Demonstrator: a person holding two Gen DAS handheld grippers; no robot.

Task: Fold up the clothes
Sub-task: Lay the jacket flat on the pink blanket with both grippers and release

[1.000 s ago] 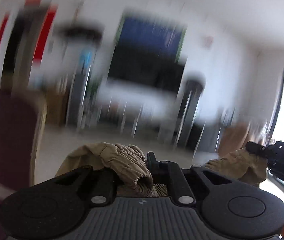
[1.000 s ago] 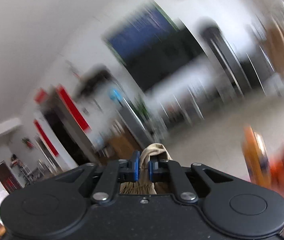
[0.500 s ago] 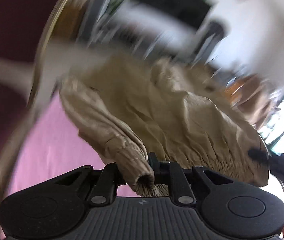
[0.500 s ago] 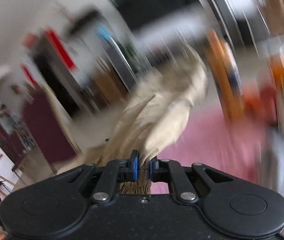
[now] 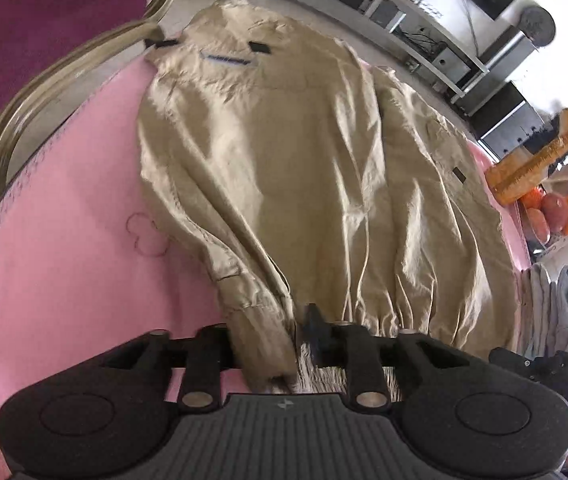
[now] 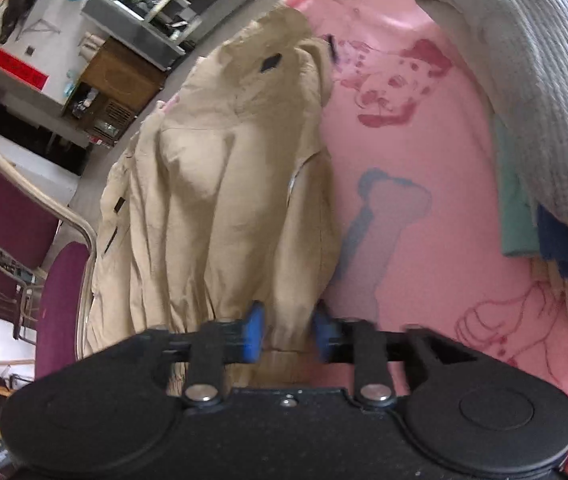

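Note:
A beige jacket (image 5: 304,160) lies spread flat on the pink blanket (image 5: 64,260), collar at the far end and hem towards me. My left gripper (image 5: 268,336) is at the near hem, its jaws opening. A sleeve cuff (image 5: 260,340) and the ribbed hem lie loosely between them and hide the left finger. In the right wrist view the jacket (image 6: 212,180) runs away from my right gripper (image 6: 288,332). Its blue pads (image 6: 254,332) stand apart and are opening, with the hem slack in the gap. The right gripper's black body (image 5: 544,368) shows at the lower right of the left wrist view.
A stack of folded grey knitwear (image 6: 544,80) with teal and blue pieces (image 6: 516,216) under it sits on the blanket (image 6: 424,160) to the right. An orange drink bottle (image 5: 540,156) and fruit (image 5: 564,216) stand beyond. A maroon chair (image 6: 64,300) is on the left.
Both grippers came down from high in the air and tipped towards the table. The jacket, which hung from them, now lies flat on the blanket. Both pairs of jaws have parted.

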